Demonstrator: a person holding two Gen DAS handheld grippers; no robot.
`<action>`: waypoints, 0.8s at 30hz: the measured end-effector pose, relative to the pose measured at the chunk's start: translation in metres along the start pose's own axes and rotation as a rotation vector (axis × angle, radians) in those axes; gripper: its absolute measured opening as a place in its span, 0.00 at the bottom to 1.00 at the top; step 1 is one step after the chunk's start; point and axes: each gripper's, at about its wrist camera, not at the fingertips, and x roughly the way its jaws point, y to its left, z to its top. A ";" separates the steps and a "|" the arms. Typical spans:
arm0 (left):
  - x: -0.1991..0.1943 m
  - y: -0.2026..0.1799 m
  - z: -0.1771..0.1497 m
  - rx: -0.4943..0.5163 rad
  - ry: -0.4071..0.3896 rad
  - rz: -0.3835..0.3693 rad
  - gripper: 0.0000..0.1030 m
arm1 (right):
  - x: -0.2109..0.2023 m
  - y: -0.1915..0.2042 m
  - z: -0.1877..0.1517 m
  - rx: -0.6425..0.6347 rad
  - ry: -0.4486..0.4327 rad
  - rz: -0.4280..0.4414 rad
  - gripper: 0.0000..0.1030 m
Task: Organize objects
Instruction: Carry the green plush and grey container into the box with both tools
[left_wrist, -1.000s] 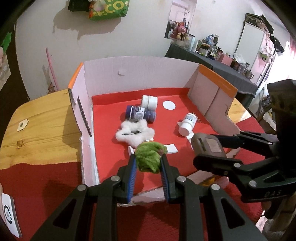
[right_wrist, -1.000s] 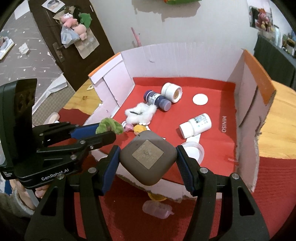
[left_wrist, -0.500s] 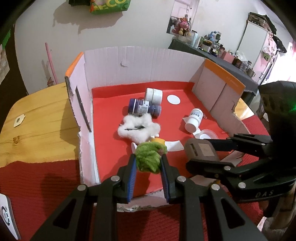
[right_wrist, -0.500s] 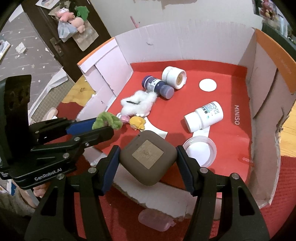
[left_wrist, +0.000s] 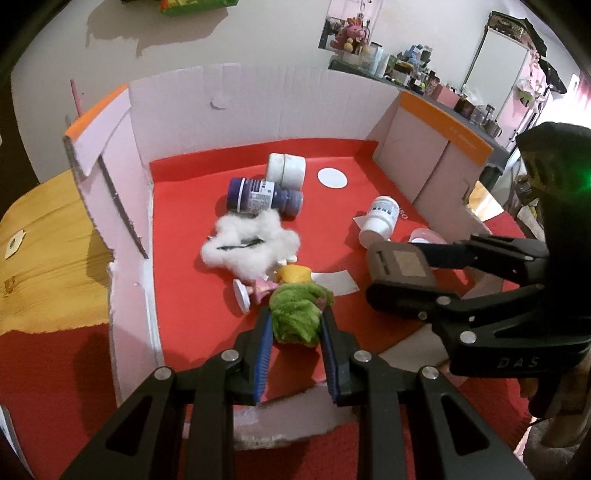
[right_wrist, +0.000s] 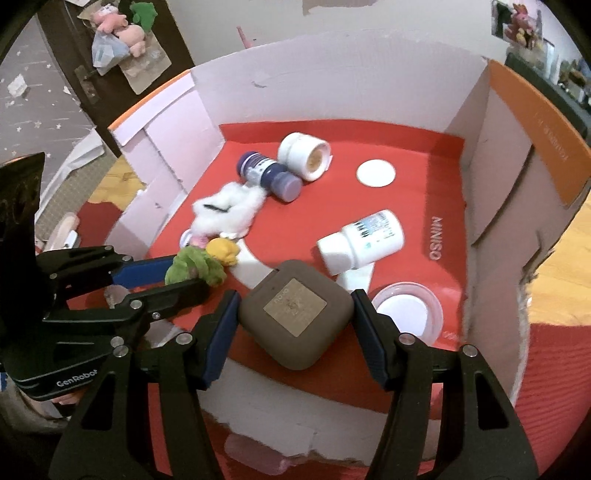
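My left gripper (left_wrist: 295, 321) is shut on a green fuzzy pompom (left_wrist: 297, 314), held just inside the front edge of the open cardboard box (left_wrist: 258, 96). My right gripper (right_wrist: 295, 302) is shut on a brown rounded-square case (right_wrist: 295, 312), held over the box's red floor near the front. In the right wrist view the left gripper (right_wrist: 184, 271) with the green pompom (right_wrist: 194, 267) sits to the left of the case. From the left wrist view the right gripper (left_wrist: 402, 273) and the brown case (left_wrist: 400, 264) appear at the right.
On the box's red floor lie a white cotton tuft (left_wrist: 251, 243), a purple bottle (left_wrist: 262, 195), a white jar (left_wrist: 286, 170), a white pill bottle (left_wrist: 380, 219), a yellow piece (left_wrist: 293, 273), a white disc (left_wrist: 332, 178) and a clear lid (right_wrist: 406, 312). Wooden tabletop (left_wrist: 44, 258) flanks the box.
Both grippers have come lower and further in over the box's front edge, still holding the pompom and the case. The objects on the box floor have not moved.
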 end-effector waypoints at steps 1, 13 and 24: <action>0.001 0.000 0.001 -0.001 0.000 0.002 0.25 | 0.000 -0.001 0.001 0.001 -0.001 -0.007 0.58; 0.011 0.007 0.012 -0.029 -0.011 0.040 0.25 | 0.007 0.004 0.001 -0.028 -0.002 -0.013 0.58; 0.013 0.010 0.016 -0.038 -0.023 0.062 0.25 | 0.009 0.000 0.005 -0.028 -0.024 -0.049 0.58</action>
